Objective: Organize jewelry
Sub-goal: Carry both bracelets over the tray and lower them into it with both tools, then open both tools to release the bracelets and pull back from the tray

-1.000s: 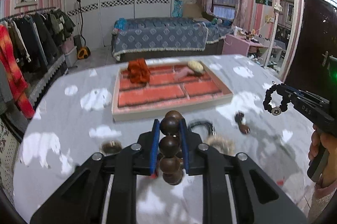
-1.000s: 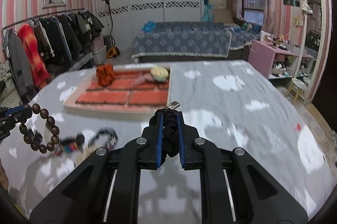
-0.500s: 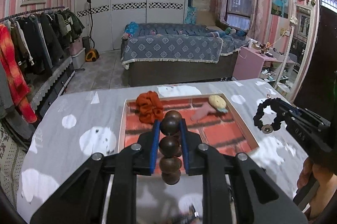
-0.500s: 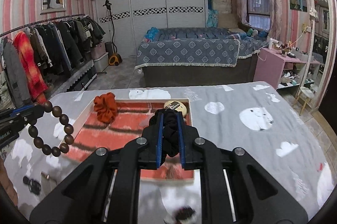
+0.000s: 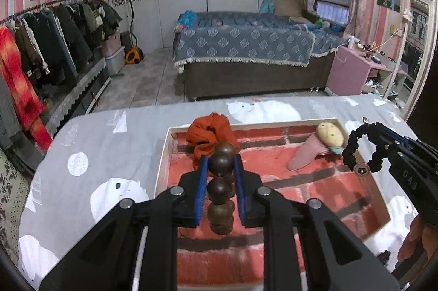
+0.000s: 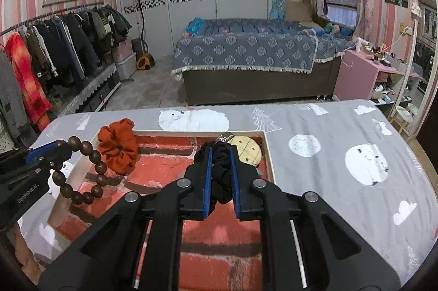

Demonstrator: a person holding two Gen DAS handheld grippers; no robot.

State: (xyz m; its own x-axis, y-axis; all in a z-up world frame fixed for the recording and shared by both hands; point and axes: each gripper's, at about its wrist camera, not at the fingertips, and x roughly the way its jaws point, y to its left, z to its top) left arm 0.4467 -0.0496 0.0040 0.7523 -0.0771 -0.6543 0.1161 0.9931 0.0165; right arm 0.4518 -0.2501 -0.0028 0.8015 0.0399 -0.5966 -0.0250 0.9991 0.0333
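Observation:
My left gripper (image 5: 220, 167) is shut on a brown wooden bead bracelet (image 5: 219, 189) and holds it over the brick-patterned tray (image 5: 273, 184). My right gripper (image 6: 220, 154) is shut on a black scrunchie (image 6: 222, 178) over the same tray (image 6: 161, 176). In the tray's far part lie an orange scrunchie (image 5: 209, 137) and a pink hair clip with a cream cookie face (image 5: 319, 146). The right gripper with the black scrunchie also shows in the left wrist view (image 5: 361, 151). The bead bracelet shows in the right wrist view (image 6: 82, 170).
The tray sits on a table with a grey cloth printed with white bears (image 6: 342, 154). Beyond the table's far edge are a bed (image 5: 246, 50), a clothes rack (image 5: 41, 44) at the left and a pink cabinet (image 5: 353, 72) at the right.
Both grippers have moved forward from the near part of the table to above the tray, each still holding its item. The loose pieces on the table have dropped out of view.

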